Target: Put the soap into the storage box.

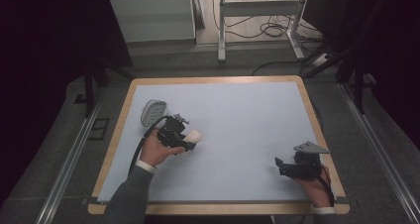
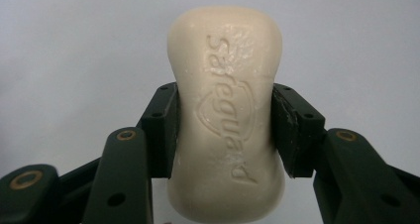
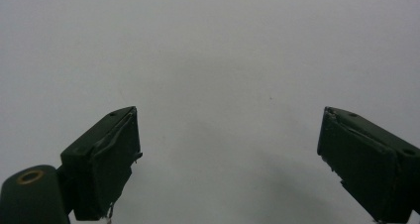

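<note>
While the left gripper (image 2: 224,130) has its fingers (image 2: 161,130) clenched on the soap bar (image 2: 225,115) just above the tabletop (image 1: 237,115) beside the soap dish (image 1: 153,111) — right gripper (image 3: 228,159) released, idle — the slick, waisted bar could squirt free if tilted.

Work surface is a pale blue-grey mat (image 1: 237,120) laid on a wooden table (image 1: 121,120), light wood border showing all round. Floor around it is grey carpet (image 1: 277,63), with metal rails (image 1: 67,164) running along both sides. At the back there's a white metal frame (image 1: 257,8) on two legs, with a tangle of black cables (image 1: 270,29) on the floor beneath it. A white cabinet (image 1: 151,16) sits back left. Both far sides of the room drop into darkness; lighting's dim and even.
</note>
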